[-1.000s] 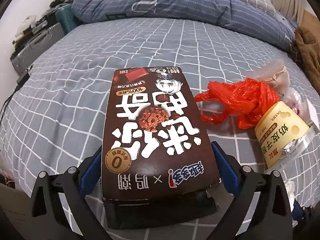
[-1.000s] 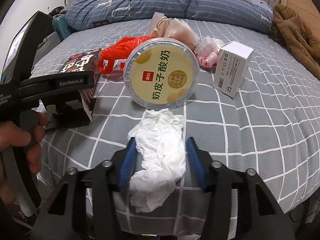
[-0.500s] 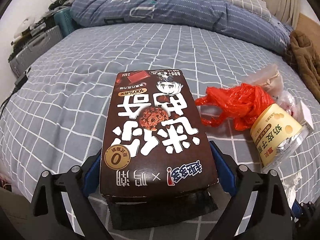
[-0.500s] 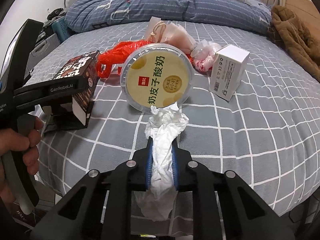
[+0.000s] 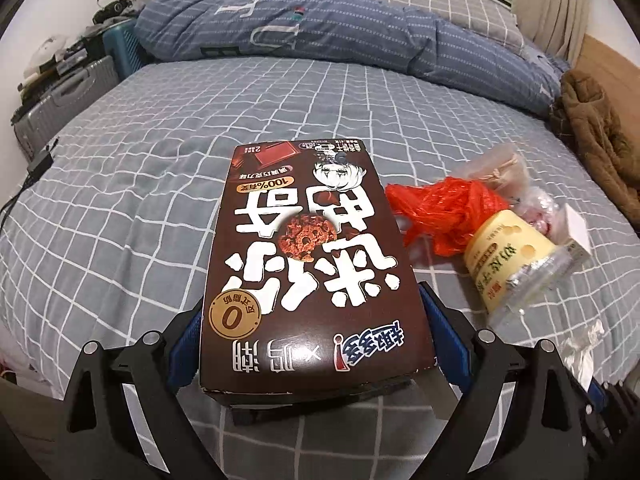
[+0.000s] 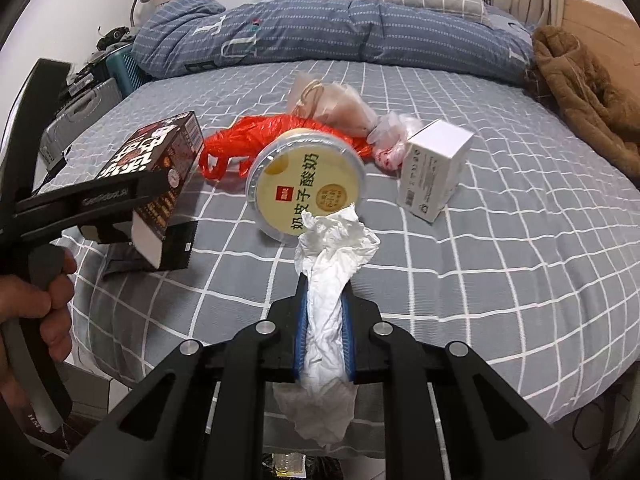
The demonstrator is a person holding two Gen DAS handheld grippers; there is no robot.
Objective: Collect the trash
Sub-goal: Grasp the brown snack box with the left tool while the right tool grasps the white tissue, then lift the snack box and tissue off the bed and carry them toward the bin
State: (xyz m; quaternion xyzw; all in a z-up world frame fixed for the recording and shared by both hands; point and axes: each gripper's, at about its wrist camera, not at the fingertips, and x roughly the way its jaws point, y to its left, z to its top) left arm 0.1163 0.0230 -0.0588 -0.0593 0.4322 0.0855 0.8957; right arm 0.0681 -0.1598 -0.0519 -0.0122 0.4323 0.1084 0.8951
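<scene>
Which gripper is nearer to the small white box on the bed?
Right. The right gripper, shut on crumpled tissue, is just before the white box; the left gripper, holding the brown carton, is farther, beyond the yogurt tub.

The brown box (image 5: 312,264) hides the bedsheet under it and most of the left gripper's (image 5: 310,344) blue pads. The tissue's (image 6: 328,320) middle is covered by the right gripper (image 6: 323,312). Small print on the white carton (image 6: 434,170) is unreadable.
</scene>
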